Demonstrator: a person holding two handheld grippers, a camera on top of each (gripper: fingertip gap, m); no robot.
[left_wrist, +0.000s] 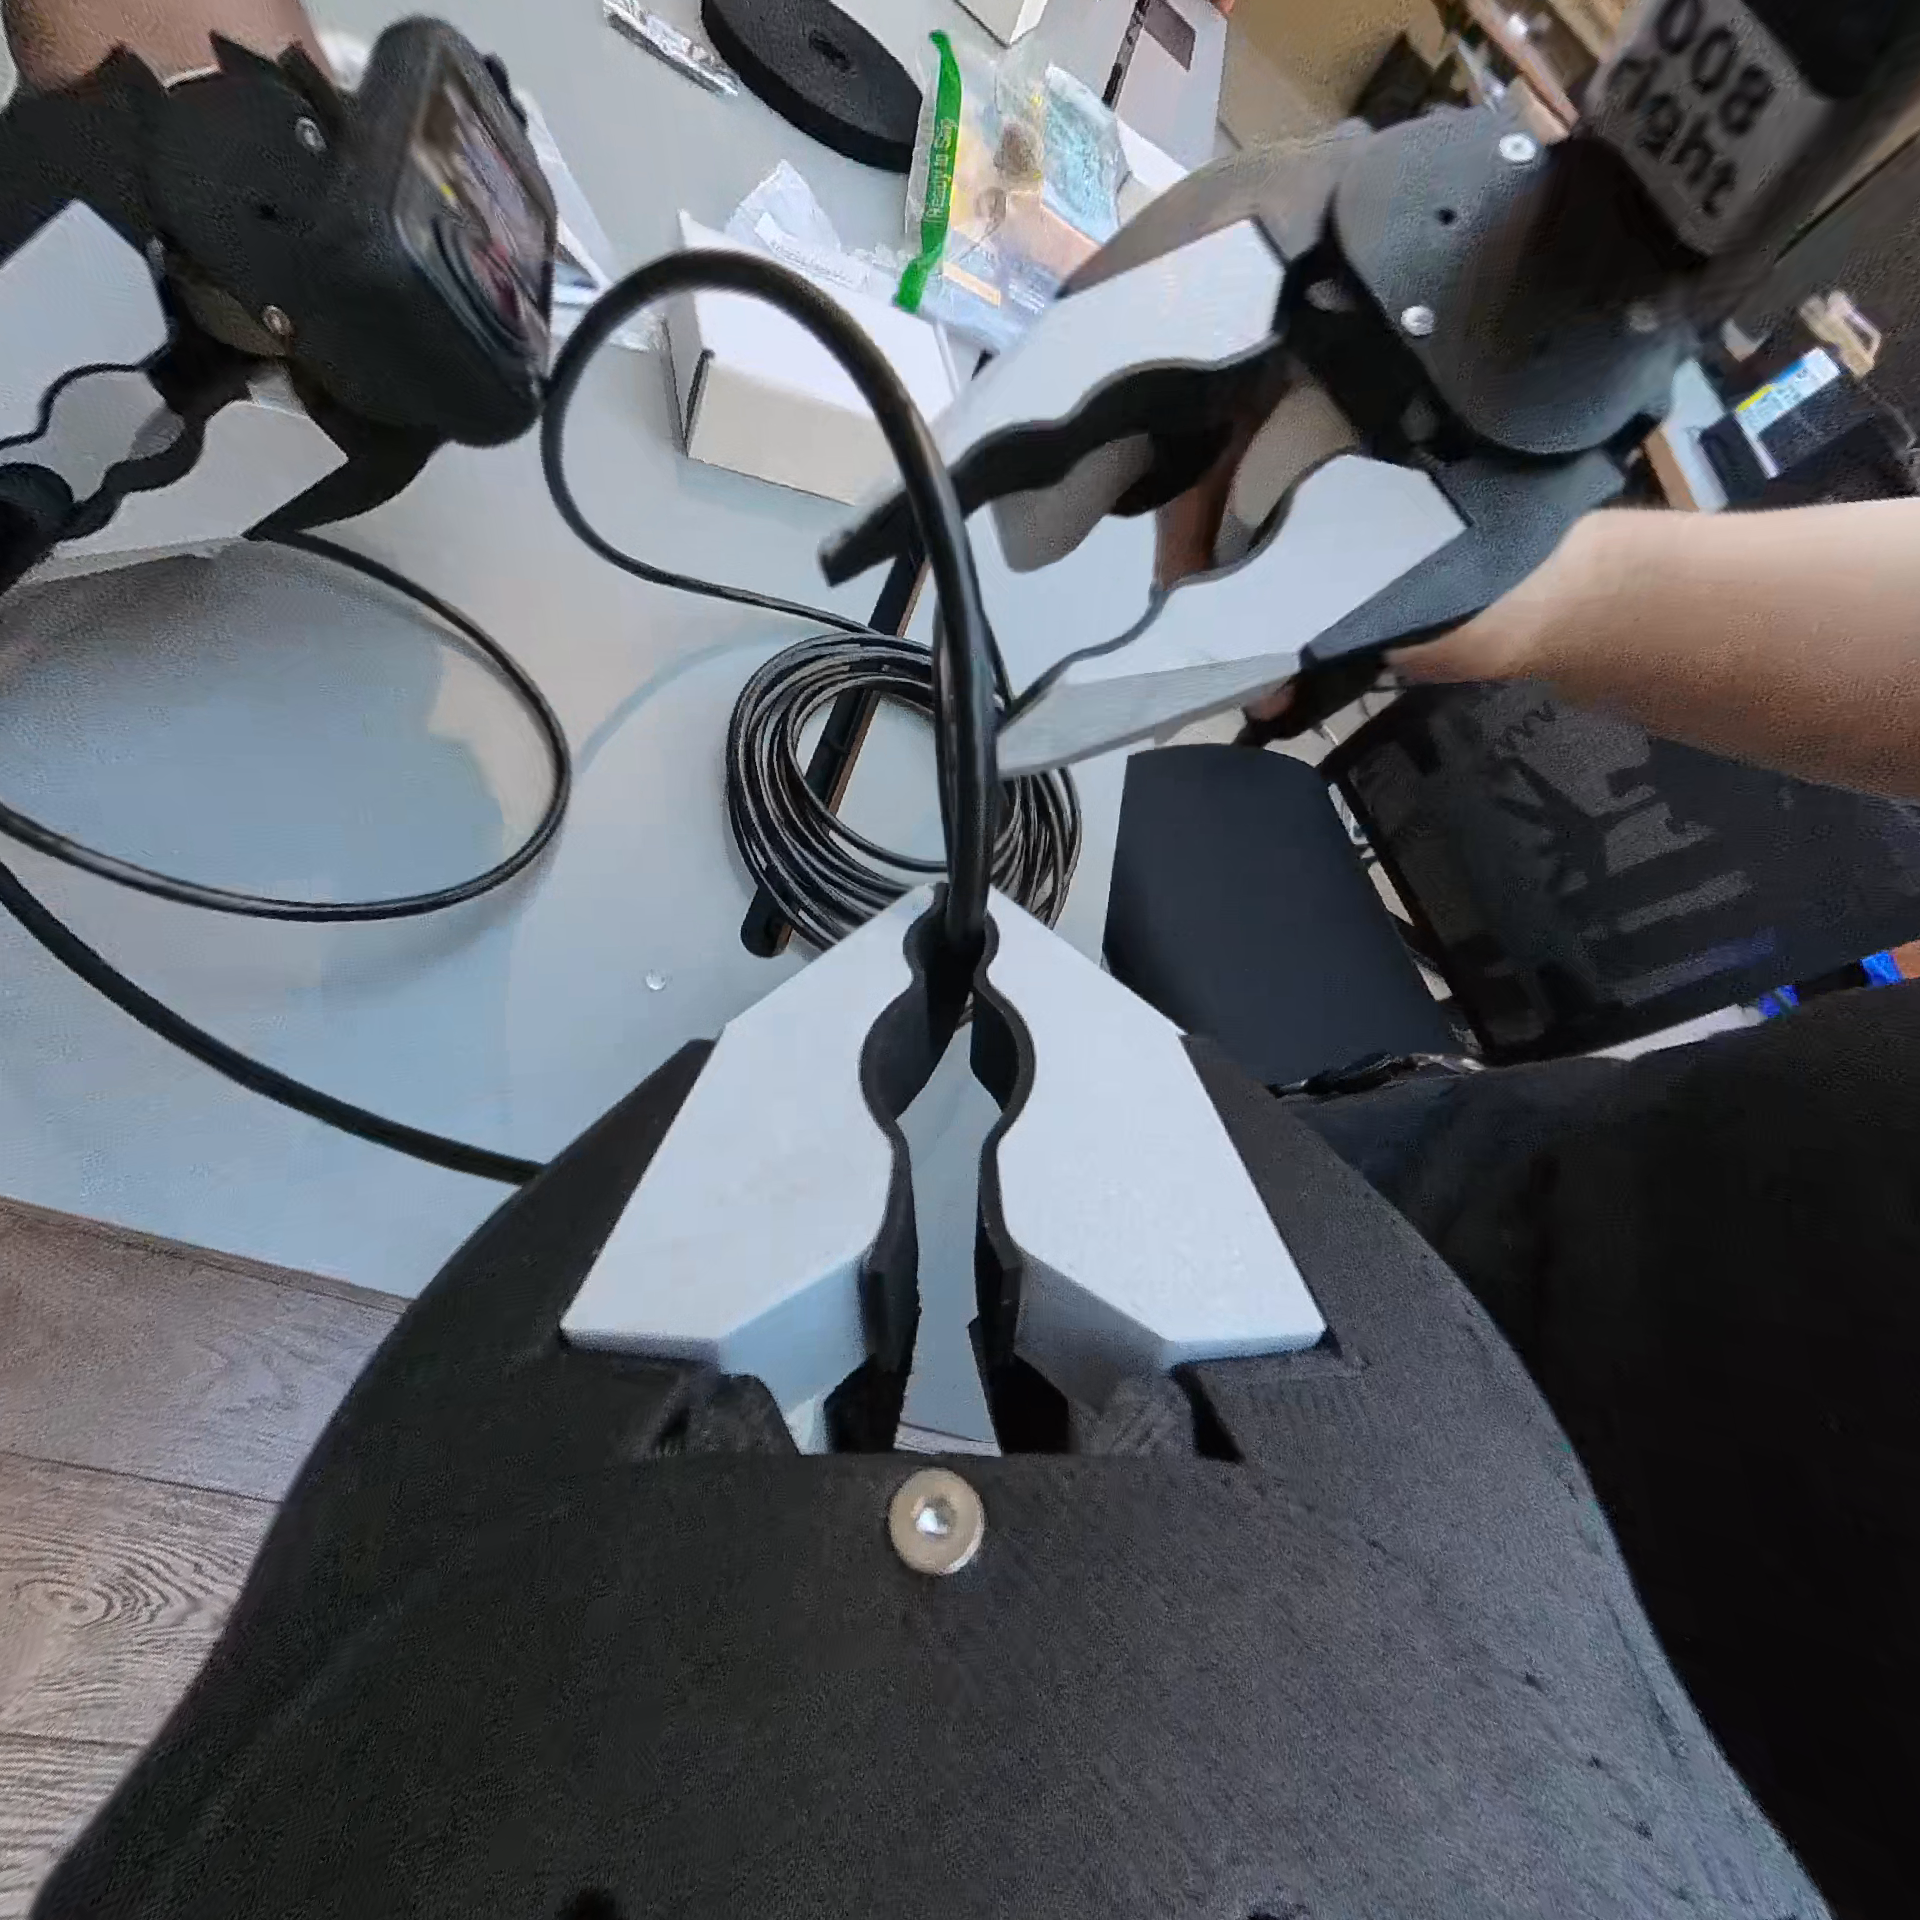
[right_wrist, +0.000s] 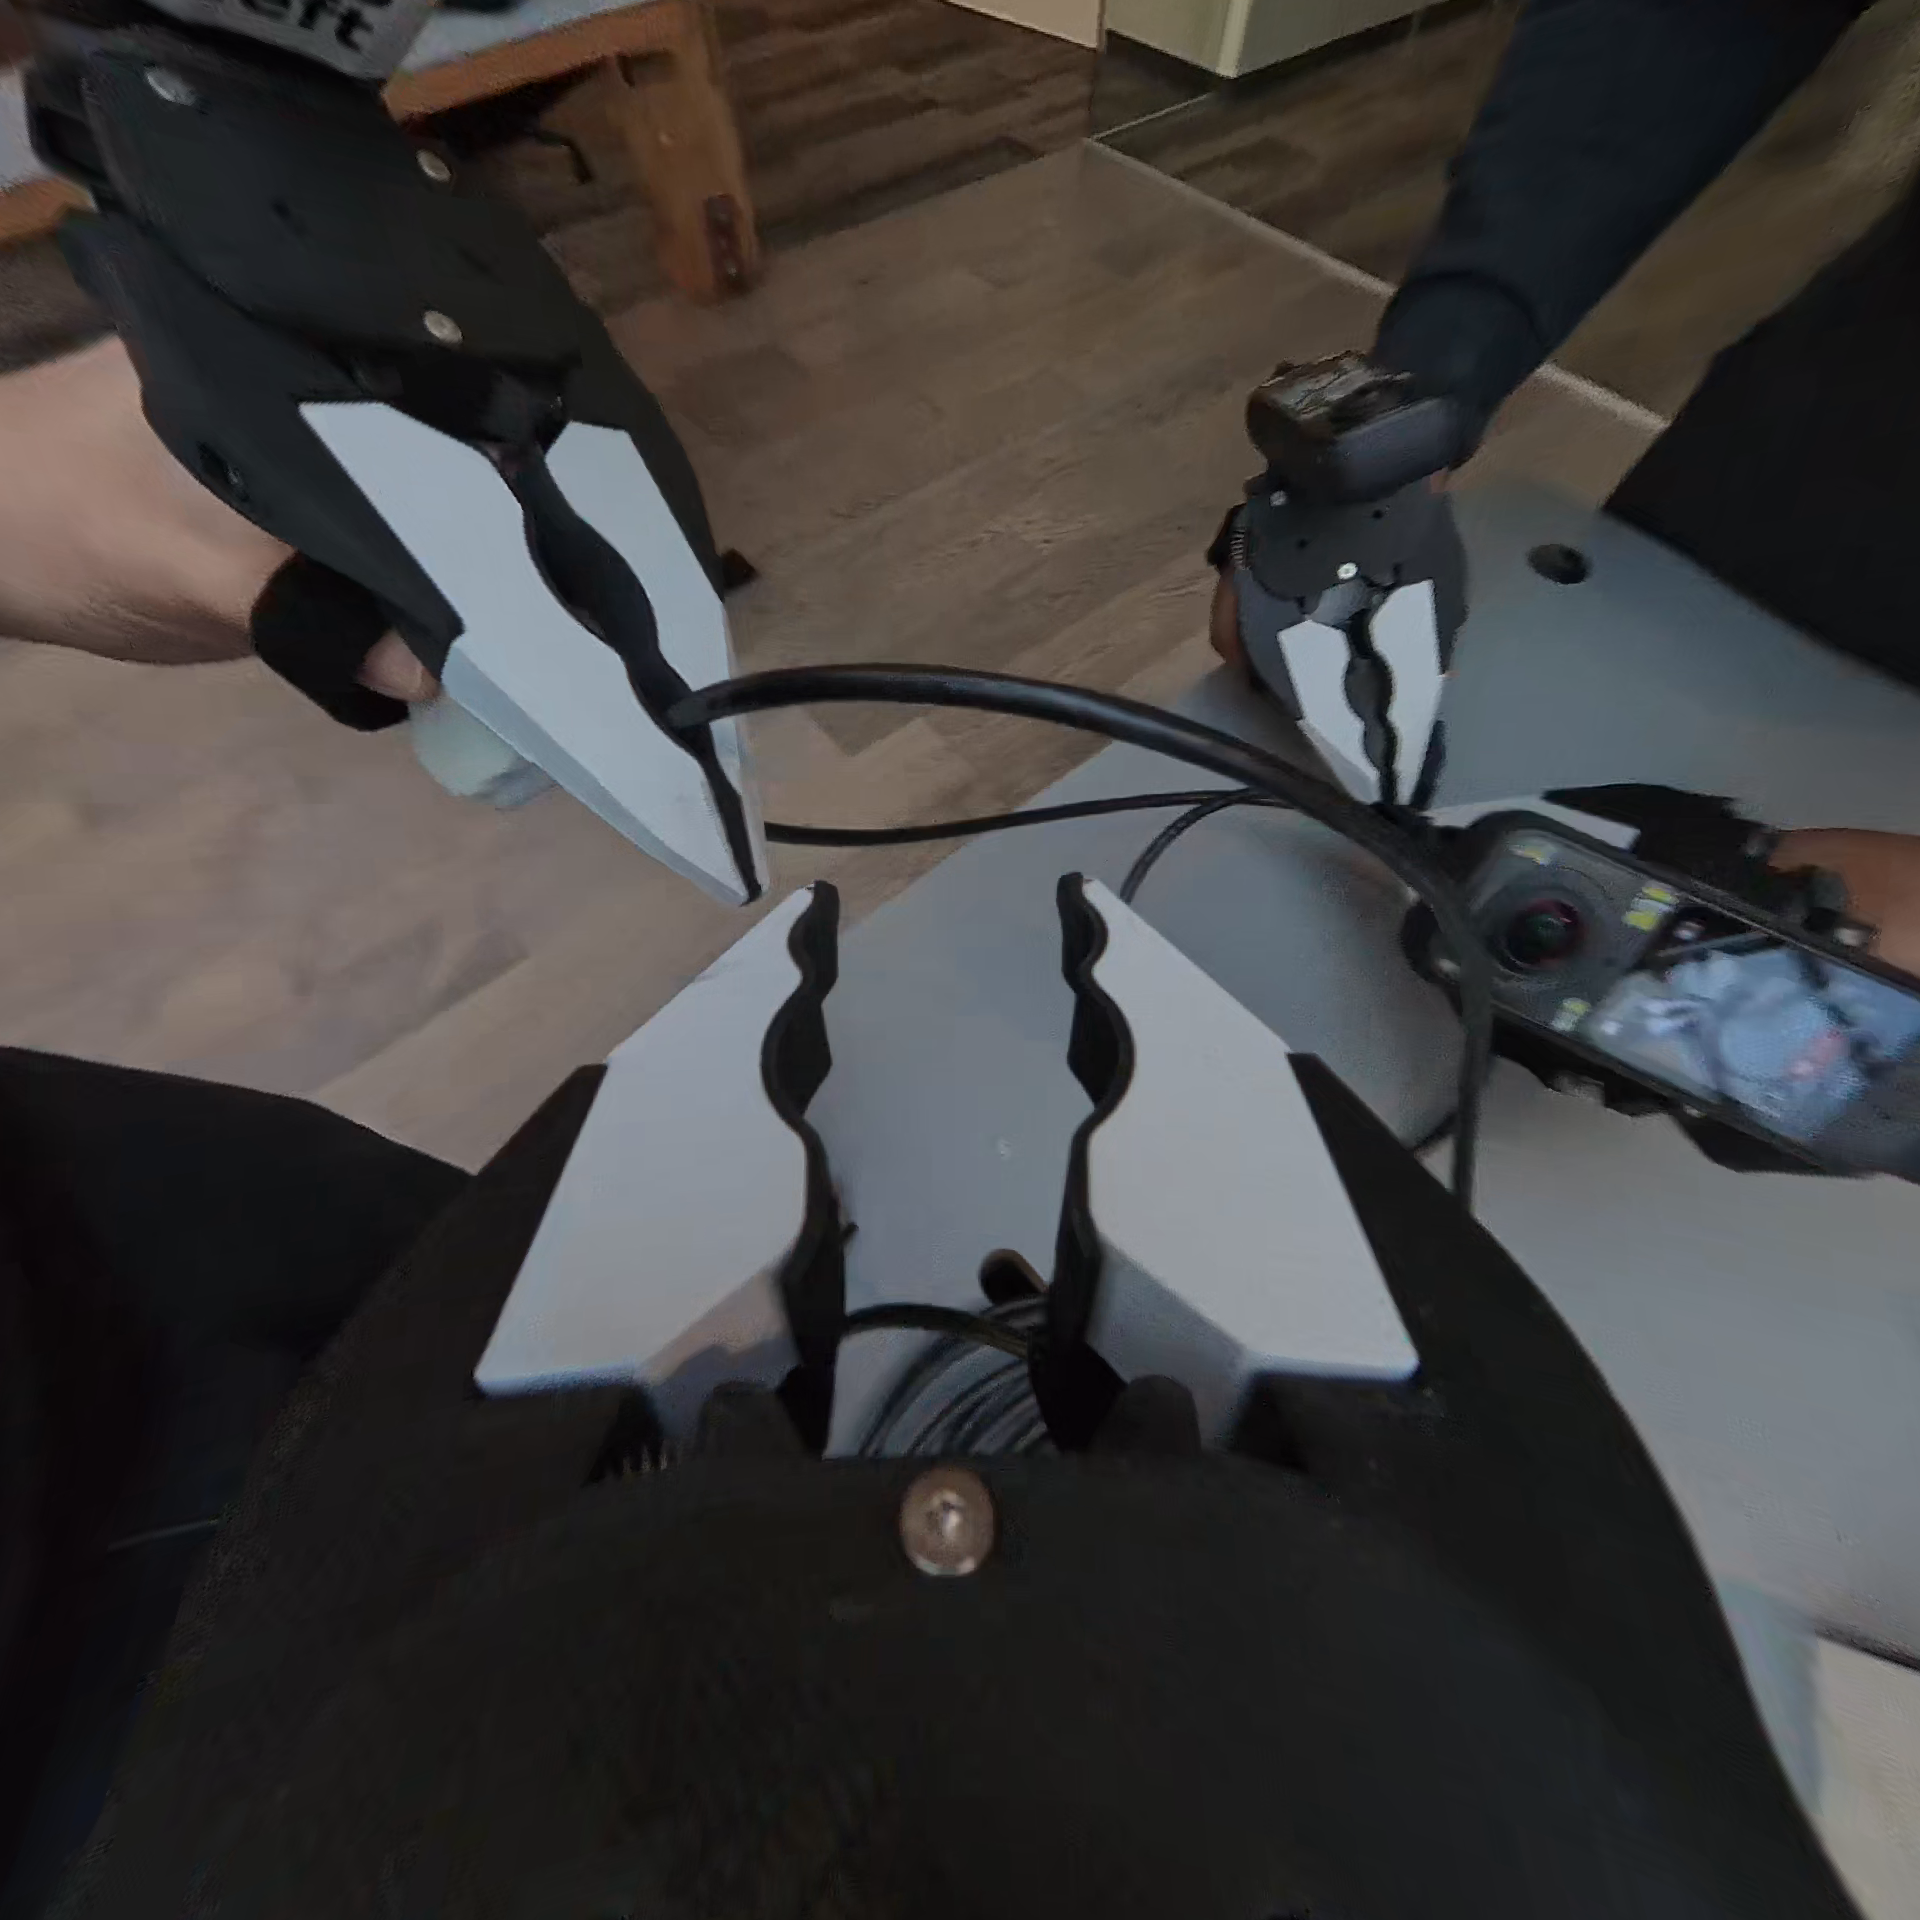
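Observation:
My left gripper is shut on a black cable at its tips. The cable arcs up and away, then runs down to the pale grey table. A coil of black cable lies on the table just beyond. My right gripper is open and empty, above the coil. In the left wrist view it hovers with its jaws on either side of the raised cable. In the right wrist view the left gripper holds the cable just left of my open tips.
Another person's two grippers work across the table: one is shut on the cable, and one with a camera lies low. A white box, a plastic bag and a black disc sit farther back. A black chair stands by the table edge. Both grippers' tips are roughly 20 cm from the coil.

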